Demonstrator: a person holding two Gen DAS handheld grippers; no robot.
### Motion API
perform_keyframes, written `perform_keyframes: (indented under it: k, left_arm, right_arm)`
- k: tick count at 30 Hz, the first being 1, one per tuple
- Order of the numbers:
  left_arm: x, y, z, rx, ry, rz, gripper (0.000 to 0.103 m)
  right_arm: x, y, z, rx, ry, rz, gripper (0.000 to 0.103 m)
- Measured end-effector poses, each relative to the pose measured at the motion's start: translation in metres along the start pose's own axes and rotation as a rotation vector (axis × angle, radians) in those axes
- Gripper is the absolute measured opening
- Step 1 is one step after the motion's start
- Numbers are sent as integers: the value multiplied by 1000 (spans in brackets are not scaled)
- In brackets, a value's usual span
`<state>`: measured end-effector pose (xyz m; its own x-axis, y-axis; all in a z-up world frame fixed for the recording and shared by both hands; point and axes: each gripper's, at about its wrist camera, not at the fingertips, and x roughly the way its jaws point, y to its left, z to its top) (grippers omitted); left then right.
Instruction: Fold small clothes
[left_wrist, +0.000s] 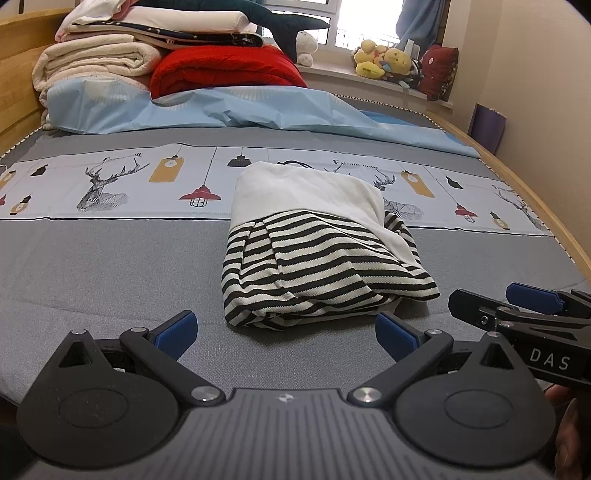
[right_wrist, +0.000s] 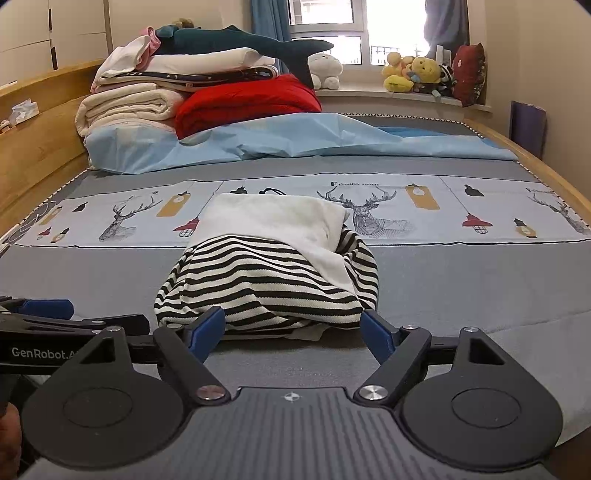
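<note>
Both grippers, left gripper (left_wrist: 284, 334) and right gripper (right_wrist: 293, 330), gape wide and empty before the folded striped garment (left_wrist: 314, 254) on the bed (left_wrist: 110, 277).

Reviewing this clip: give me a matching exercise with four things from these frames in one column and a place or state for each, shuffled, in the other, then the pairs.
Things:
1. striped garment
2. red blanket
3. yellow plush toys
4. left gripper

Places or states:
A. on the windowsill
B. open, holding nothing
C. folded, mid-bed ahead of both grippers
D. folded at the head of the bed beside cream blankets

Pairs: 1-C, 2-D, 3-A, 4-B
</note>
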<state>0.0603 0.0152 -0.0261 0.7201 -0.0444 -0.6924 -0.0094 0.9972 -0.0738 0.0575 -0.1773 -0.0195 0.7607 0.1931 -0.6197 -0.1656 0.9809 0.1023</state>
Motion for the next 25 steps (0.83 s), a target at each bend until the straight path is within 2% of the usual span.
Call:
perform_keyframes:
  k: [25]
  left_arm:
    - [2, 1, 0, -5, 9, 0, 103]
  right_arm:
    - [1, 3, -2, 1, 7, 7, 80]
